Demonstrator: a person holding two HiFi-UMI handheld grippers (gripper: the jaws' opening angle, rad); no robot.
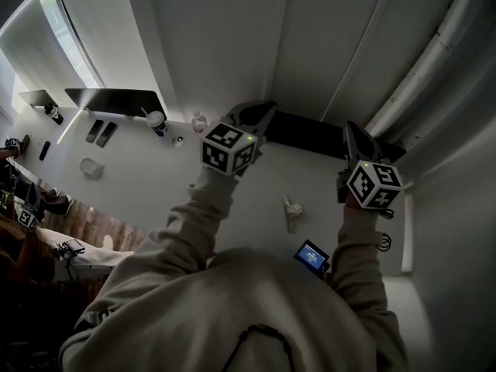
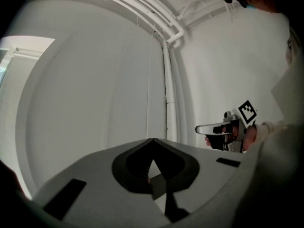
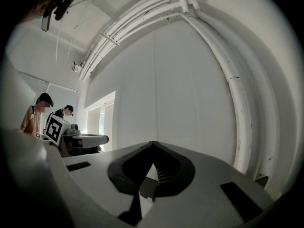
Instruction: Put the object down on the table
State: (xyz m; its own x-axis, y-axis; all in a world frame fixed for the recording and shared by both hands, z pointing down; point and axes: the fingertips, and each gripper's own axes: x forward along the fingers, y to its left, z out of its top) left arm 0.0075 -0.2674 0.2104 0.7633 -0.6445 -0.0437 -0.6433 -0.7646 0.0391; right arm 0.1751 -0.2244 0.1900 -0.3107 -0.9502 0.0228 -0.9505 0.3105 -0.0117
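Both grippers are held up side by side above the white table (image 1: 232, 192), pointing at the white wall. My left gripper (image 1: 260, 115) is shut, its jaws meeting at the tip with nothing between them (image 2: 153, 140). My right gripper (image 1: 353, 134) is also shut and holds nothing (image 3: 152, 143). Each shows in the other's view: the right gripper (image 2: 202, 128) at the right, the left gripper (image 3: 102, 139) at the left. A small white object (image 1: 292, 209) lies on the table below and between the two arms.
A small device with a lit blue screen (image 1: 312, 256) lies near the person's chest. Further left are a cup (image 1: 156, 120), two dark flat devices (image 1: 101, 132) and a dark panel (image 1: 116, 99). White pipes (image 3: 237, 103) run up the wall. People (image 3: 35, 115) stand at the left.
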